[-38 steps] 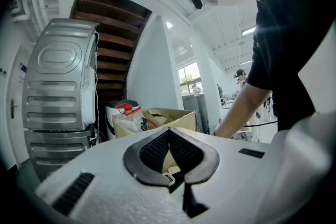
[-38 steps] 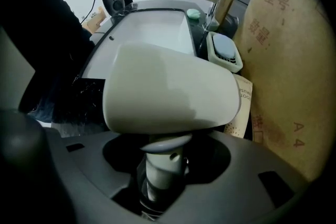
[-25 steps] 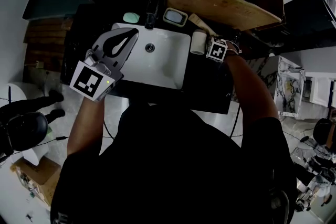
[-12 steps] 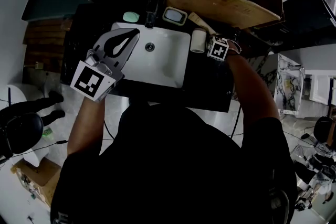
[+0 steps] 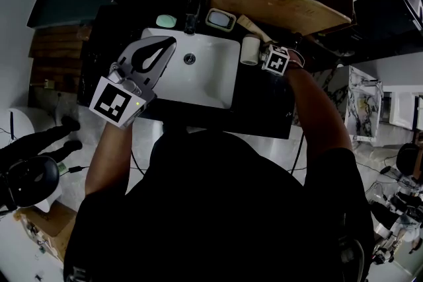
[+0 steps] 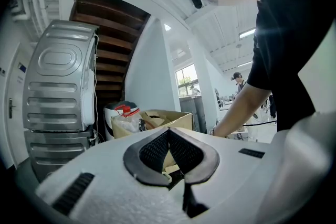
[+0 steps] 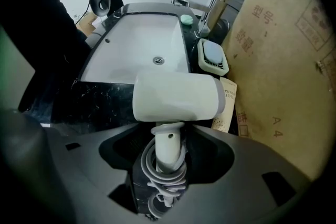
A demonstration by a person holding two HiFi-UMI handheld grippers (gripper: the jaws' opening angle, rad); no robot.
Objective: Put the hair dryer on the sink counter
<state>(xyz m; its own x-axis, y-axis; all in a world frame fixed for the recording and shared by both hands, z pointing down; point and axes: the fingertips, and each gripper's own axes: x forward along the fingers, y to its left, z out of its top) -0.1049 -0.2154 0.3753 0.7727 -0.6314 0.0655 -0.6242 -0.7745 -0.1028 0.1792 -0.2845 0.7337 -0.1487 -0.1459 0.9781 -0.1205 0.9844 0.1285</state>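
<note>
Dryer (image 7: 176,97): white, cord wound round its handle, lying on the black worktop (image 7: 92,105) just right of the basin (image 7: 136,44).
Right tool (image 7: 168,152): jaws have just been opening; they stand apart either side of the handle, clear of it.
Left tool (image 6: 169,134): jaws together, empty, over the basin's left edge.

The person wears a black short-sleeved shirt (image 5: 218,208). At the left edge of the sink (image 5: 211,86), the left gripper (image 5: 170,42) is pale grey, with black ribbed pads and a black-and-white marker cube (image 5: 117,101).
</note>
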